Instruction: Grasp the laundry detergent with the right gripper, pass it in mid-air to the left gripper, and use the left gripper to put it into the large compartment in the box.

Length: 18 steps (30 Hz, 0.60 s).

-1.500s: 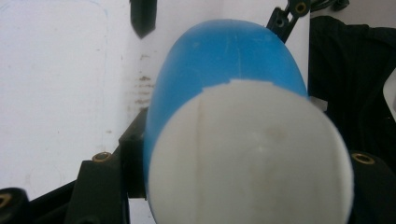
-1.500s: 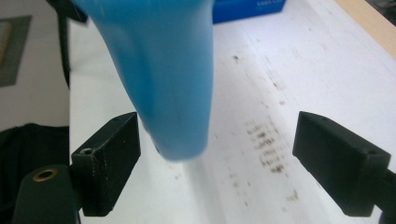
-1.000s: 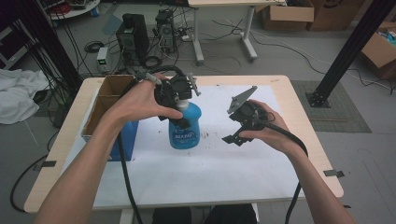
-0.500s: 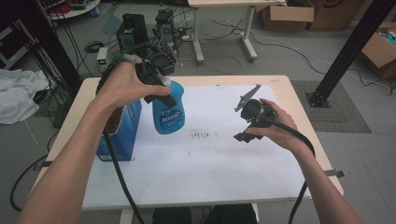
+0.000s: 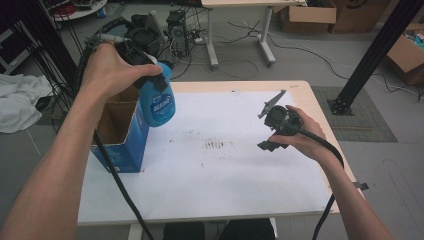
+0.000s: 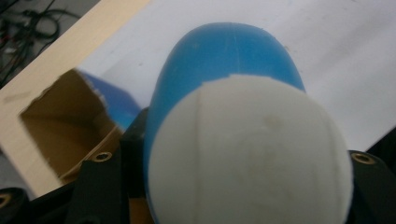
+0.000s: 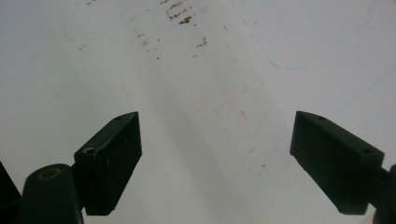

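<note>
Table (image 5: 310,95) of pale wood carried a broad white sheet (image 5: 220,170), smudged near its middle with small dark marks (image 5: 216,144). At the sheet's left edge stood an open blue cardboard box (image 5: 125,145) with a brown inside, its flaps up. The blue plastic bottle with a white cap (image 5: 159,102) hung in the air above the box's near right corner, clear of the sheet and tilted; in the left gripper view the bottle (image 6: 243,140) sat cap toward the camera, with the box (image 6: 70,126) below and to its left. The left gripper (image 5: 137,42), black and held in the person's left hand (image 5: 110,70), was clenched on the bottle's upper part, one jaw pressing each side. The right gripper (image 5: 272,145), black with a grey three-cornered plate on top, hovered over the right part of the sheet in the right hand (image 5: 300,132). In the right gripper view its jaws stood wide apart over bare white sheet (image 7: 201,93), grasping nothing.
</note>
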### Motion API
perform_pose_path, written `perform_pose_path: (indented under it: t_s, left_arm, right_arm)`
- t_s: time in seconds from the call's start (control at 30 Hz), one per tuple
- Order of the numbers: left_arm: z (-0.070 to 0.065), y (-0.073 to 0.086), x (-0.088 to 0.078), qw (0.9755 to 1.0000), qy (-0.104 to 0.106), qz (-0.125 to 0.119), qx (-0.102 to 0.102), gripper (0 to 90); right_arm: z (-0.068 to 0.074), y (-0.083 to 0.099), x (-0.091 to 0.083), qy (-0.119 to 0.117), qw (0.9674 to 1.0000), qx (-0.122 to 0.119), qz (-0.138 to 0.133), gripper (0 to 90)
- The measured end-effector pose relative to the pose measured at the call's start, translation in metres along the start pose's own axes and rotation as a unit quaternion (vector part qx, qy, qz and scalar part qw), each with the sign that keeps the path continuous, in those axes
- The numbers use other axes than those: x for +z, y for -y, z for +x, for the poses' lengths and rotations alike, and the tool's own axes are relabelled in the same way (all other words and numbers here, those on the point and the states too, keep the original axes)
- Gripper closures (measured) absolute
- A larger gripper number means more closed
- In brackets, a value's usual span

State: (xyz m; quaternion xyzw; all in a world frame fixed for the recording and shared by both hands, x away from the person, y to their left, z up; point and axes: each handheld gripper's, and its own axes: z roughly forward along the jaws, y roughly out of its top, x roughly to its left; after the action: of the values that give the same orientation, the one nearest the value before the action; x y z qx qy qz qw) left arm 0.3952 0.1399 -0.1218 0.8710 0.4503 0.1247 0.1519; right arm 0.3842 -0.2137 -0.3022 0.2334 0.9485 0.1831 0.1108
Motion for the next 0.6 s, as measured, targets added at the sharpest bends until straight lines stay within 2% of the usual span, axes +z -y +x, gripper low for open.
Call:
perform_pose_path:
  t_s: [0.03, 0.07, 0.13, 0.23, 0.27, 0.37, 0.5, 0.57, 0.6]
  left_arm:
    - [0.0, 0.0, 0.0, 1.0, 0.0, 0.0, 0.0, 38.2]
    - [0.006, 0.003, -0.002, 0.9997, -0.011, -0.001, -0.021, 38.2]
    - [0.008, 0.004, -0.003, 0.9995, -0.015, -0.003, -0.028, 38.2]
    - [0.017, 0.008, -0.007, 0.998, -0.021, -0.009, -0.059, 38.2]
    - [0.024, 0.012, -0.01, 0.9962, -0.023, -0.012, -0.084, 38.2]
    - [0.029, 0.017, -0.012, 0.9944, -0.033, -0.019, -0.099, 38.2]
    - [0.037, 0.026, -0.015, 0.9895, -0.044, -0.022, -0.136, 38.2]
    - [0.041, 0.03, -0.016, 0.9876, -0.048, -0.022, -0.148, 38.2]
    - [0.043, 0.033, -0.016, 0.9857, -0.052, -0.024, -0.158, 38.2]
  right_arm:
    - [0.0, 0.0, 0.0, 0.0, 1.0, 0.0, 0.0, 16.7]
    - [0.0, 0.001, 0.0, 0.002, 1.0, 0.002, 0.001, 16.8]
    - [-0.001, 0.001, 0.001, 0.003, 1.0, 0.002, 0.005, 16.9]
    - [-0.002, 0.003, 0.002, 0.006, 0.9999, 0.005, 0.008, 17.1]
    - [-0.002, 0.003, 0.002, 0.006, 0.9999, 0.005, 0.01, 17.1]
    - [-0.003, 0.005, 0.003, 0.009, 0.9998, 0.007, 0.014, 17.4]
    - [-0.004, 0.007, 0.003, 0.013, 0.9997, 0.01, 0.017, 17.5]
    - [-0.004, 0.007, 0.003, 0.014, 0.9997, 0.011, 0.018, 17.5]
    - [-0.004, 0.008, 0.003, 0.013, 0.9997, 0.01, 0.018, 17.5]
